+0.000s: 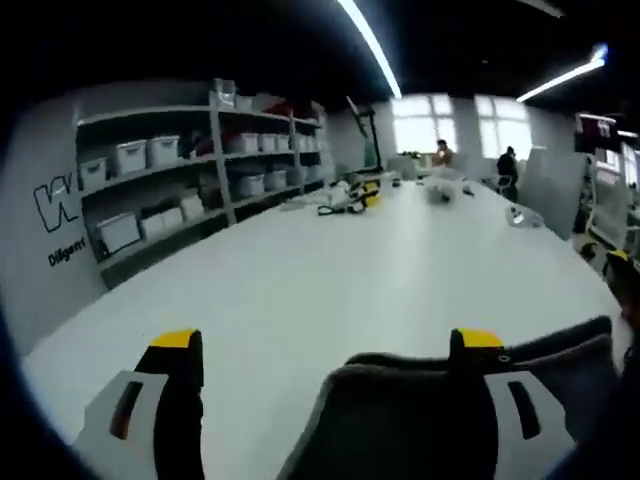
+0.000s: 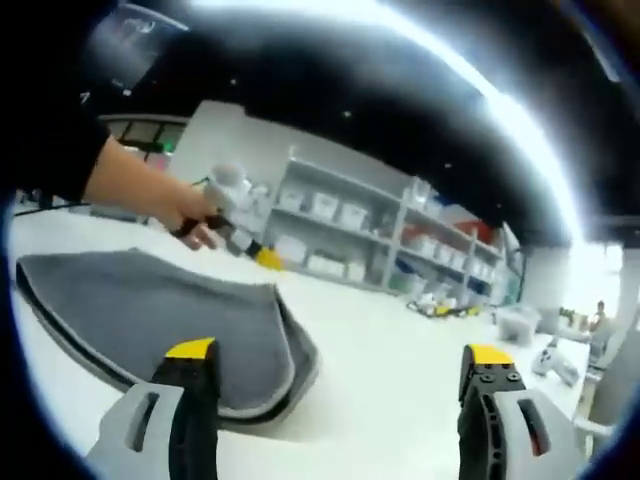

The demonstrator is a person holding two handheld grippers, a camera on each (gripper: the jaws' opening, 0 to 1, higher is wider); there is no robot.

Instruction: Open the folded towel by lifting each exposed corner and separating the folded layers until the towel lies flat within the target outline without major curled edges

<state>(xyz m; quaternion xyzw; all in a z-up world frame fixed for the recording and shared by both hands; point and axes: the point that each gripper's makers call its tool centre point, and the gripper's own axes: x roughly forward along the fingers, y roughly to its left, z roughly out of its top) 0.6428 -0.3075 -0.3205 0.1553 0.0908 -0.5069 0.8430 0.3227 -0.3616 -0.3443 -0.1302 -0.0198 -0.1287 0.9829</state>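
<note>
Both tongs, left (image 1: 325,355) and right (image 2: 340,365), stand wide, holding nothing. The towel (image 2: 150,305) lies on the worktop (image 1: 330,270), seemingly doubled still; unfolding remains.

A long white table (image 1: 330,270) runs toward bright windows (image 1: 465,120) at the far end. Grey shelving (image 1: 200,170) stacked with white storage bins (image 1: 130,155) lines the wall (black lettering beside it, partly cut off). Strip lights (image 1: 370,45) cross the dark ceiling.
</note>
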